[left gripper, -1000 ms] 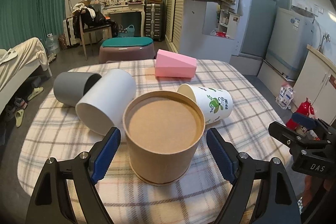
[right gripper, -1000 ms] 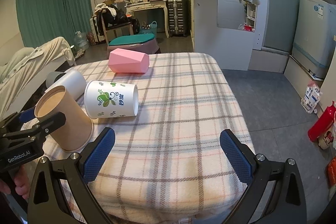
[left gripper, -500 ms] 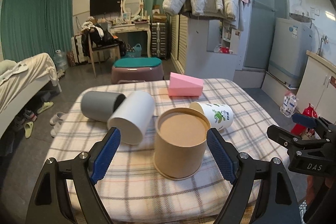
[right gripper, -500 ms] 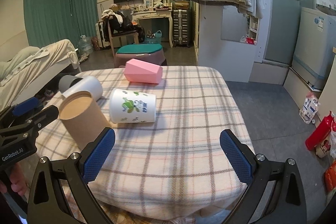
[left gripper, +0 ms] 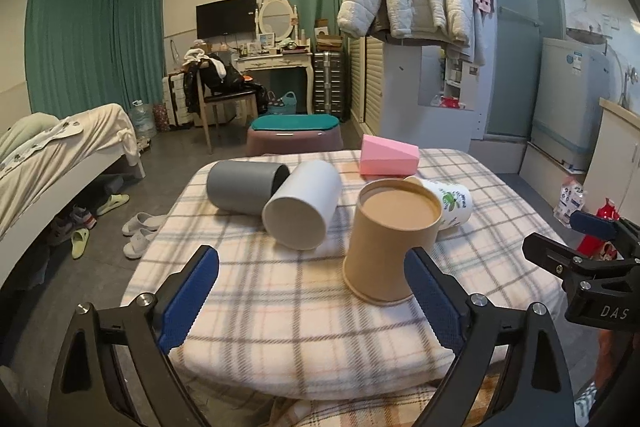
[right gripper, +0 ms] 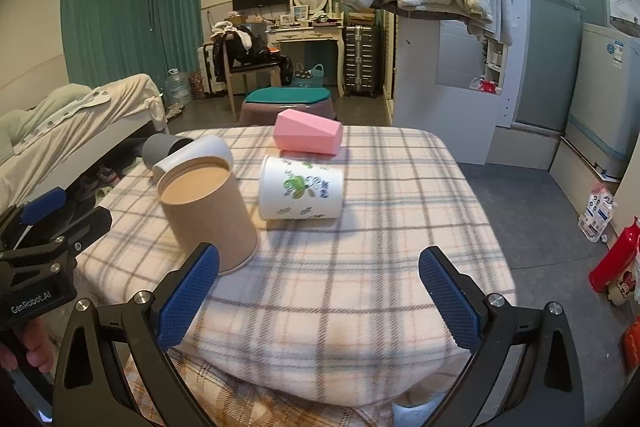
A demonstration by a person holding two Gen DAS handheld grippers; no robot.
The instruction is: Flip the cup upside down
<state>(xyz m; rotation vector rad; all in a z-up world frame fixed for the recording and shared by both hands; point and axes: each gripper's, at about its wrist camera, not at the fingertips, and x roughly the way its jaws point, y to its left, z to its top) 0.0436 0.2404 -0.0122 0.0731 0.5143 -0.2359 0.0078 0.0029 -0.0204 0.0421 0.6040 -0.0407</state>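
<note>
Brown cup point(left gripper: 390, 247) stands base-up on tabletop point(left gripper: 300, 315) w/ white point(left gripper: 304, 211), gray point(left gripper: 246, 187) & printed point(right gripper: 300, 193) cups on sides, insides unseen; left gripper point(left gripper: 312, 303) & right gripper point(right gripper: 316, 299) both spread, holding nothing.

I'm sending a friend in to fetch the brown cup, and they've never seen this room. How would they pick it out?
Go to the table under the plaid blanket. Five cups sit on it; the brown paper cup is nearest the front edge, just in front of the white cup with green leaf print. It alone stands mouth down with its flat base up, while the grey, plain white, leaf-print and pink ones lie on their sides.
</note>
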